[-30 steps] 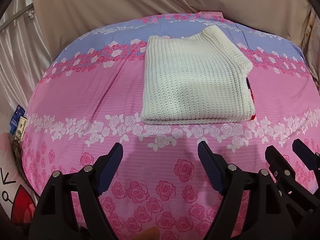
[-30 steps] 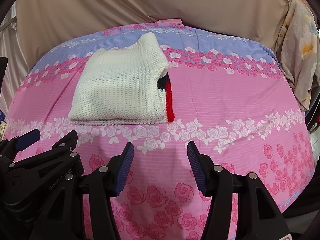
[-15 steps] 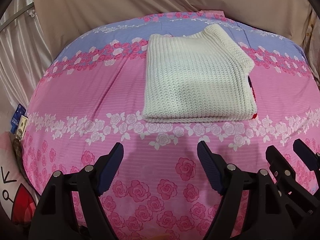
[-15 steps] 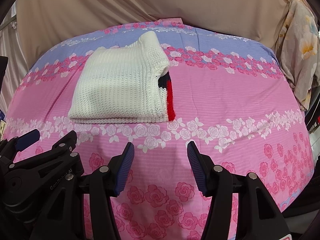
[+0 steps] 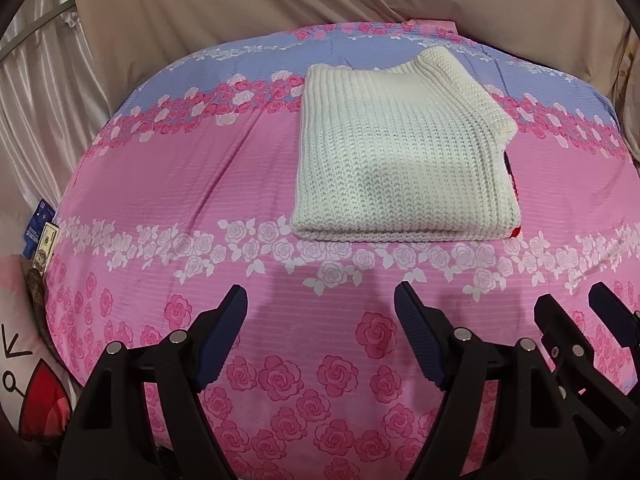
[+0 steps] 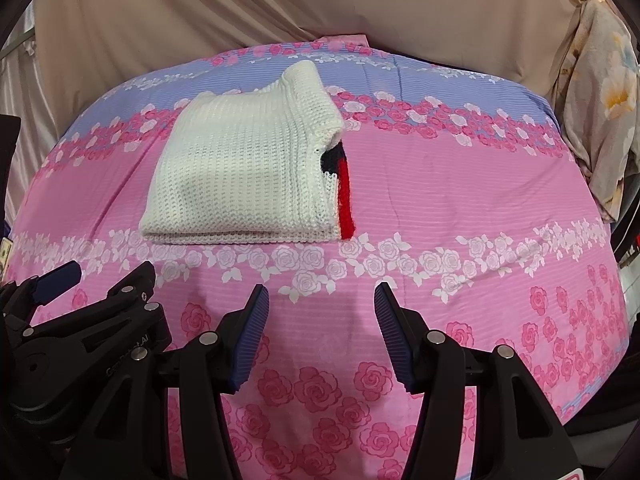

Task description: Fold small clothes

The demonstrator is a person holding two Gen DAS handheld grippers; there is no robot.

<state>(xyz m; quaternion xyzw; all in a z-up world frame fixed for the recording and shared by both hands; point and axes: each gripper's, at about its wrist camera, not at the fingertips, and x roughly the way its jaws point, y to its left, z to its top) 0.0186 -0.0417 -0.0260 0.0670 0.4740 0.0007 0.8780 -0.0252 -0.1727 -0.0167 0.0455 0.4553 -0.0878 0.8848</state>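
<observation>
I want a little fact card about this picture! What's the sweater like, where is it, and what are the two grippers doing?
sweater: white knit sweater, folded, red and dark stripe showing at its right edge
surface: pink and blue rose-print sheet
left gripper: open, empty, short of the sweater
right gripper: open, empty, short of the sweater
behind: beige cloth

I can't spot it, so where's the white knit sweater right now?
The white knit sweater lies folded on the floral bedsheet, left of centre in the right wrist view, beyond both open grippers and touching neither.
</observation>
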